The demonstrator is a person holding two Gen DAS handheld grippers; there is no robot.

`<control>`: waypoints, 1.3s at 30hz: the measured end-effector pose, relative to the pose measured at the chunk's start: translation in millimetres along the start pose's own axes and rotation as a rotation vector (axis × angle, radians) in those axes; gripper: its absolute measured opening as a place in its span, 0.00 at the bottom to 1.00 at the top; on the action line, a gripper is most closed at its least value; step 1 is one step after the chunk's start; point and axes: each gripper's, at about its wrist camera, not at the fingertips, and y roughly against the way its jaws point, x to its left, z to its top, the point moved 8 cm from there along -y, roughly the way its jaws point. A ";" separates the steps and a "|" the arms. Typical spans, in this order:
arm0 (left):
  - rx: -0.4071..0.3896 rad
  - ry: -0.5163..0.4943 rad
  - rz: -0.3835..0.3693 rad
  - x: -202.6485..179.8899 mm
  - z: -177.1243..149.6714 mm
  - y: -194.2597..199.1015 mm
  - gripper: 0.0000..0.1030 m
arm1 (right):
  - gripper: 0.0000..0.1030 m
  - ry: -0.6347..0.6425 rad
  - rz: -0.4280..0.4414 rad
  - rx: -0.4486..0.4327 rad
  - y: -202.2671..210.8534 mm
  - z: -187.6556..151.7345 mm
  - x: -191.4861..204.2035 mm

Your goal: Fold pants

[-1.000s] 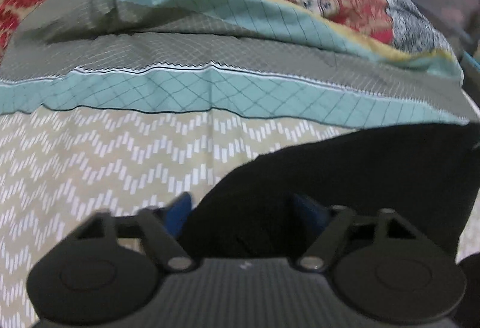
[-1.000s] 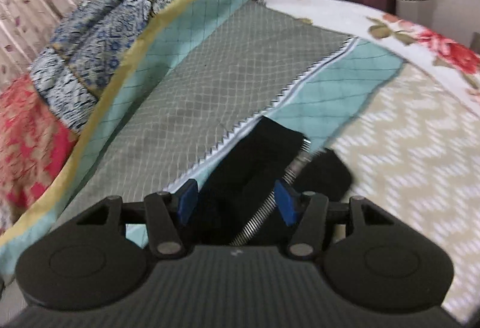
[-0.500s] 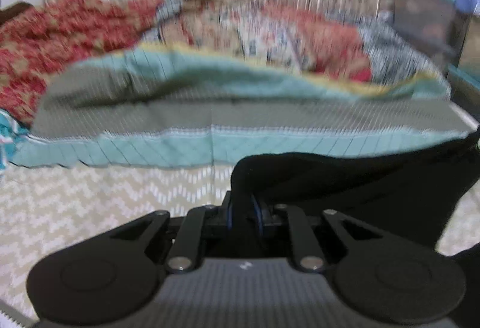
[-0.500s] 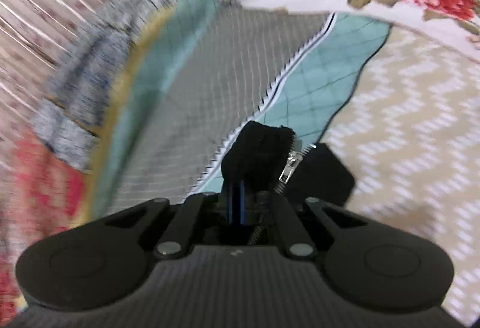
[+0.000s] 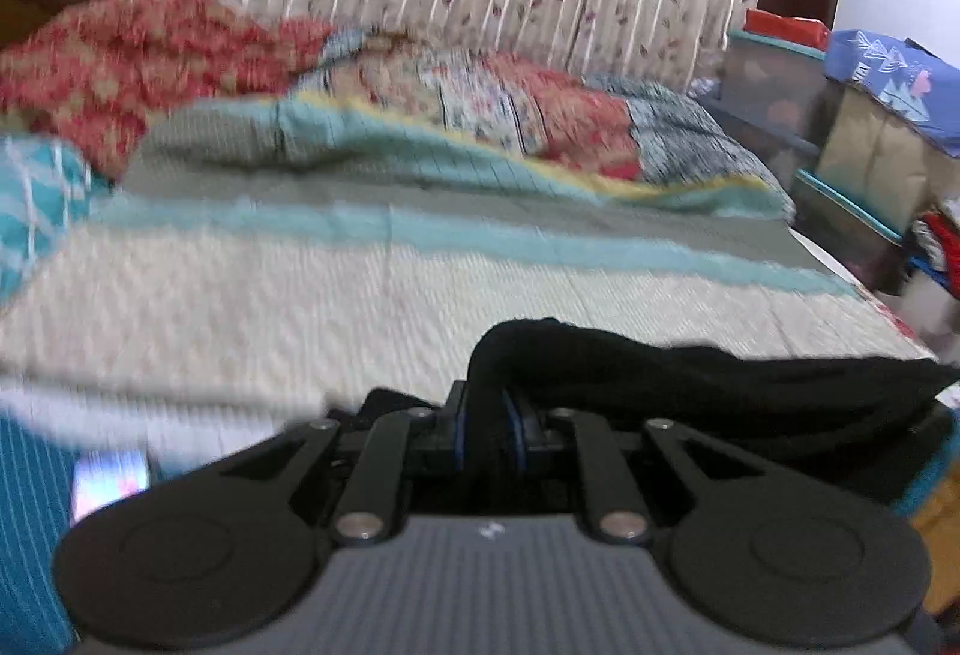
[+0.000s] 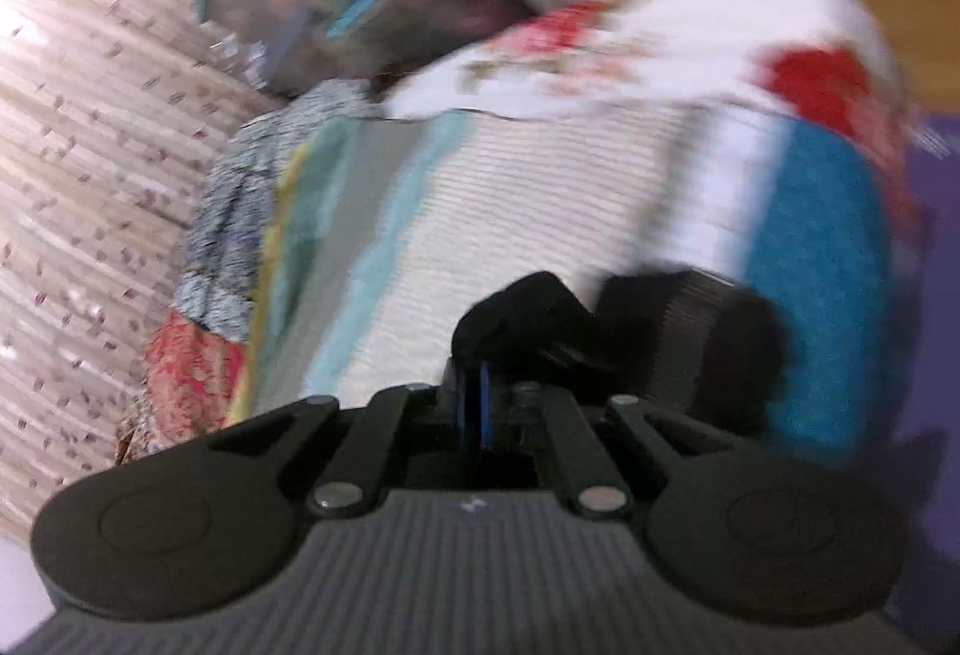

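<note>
1. One pr black pants (image 5: pixel 690 373), lifted above bed (image 5: pixel 420 289).
2. Left gripper (image 5: pixel 487 424): fingers pinched tight on pants edge, level.
3. Right gripper (image 6: pixel 480 406): clamped on another bunch (image 6: pixel 528 319); view tilted, blurry.

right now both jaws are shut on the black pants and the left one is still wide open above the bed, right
Not quite. The left gripper is not open: the left wrist view shows its jaws clamped on a bunch of the black pants. The right gripper is shut on them too, above the bed.
</note>
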 end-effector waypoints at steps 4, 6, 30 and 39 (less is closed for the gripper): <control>0.126 0.026 0.035 -1.0 -57.8 -2.6 0.17 | 0.10 -0.052 -0.111 0.021 -0.5 -26.4 -54.2; 0.200 0.038 0.053 4.5 -81.3 -7.2 0.18 | 0.10 -0.069 -0.129 0.003 -4.9 -35.8 -64.3; 0.312 0.020 -0.058 28.4 -17.2 -72.4 0.09 | 0.54 0.581 0.138 0.350 -14.9 -306.4 133.9; 0.090 0.304 0.271 125.2 -38.1 -46.4 0.22 | 0.59 0.866 0.116 0.446 -23.1 -388.7 145.9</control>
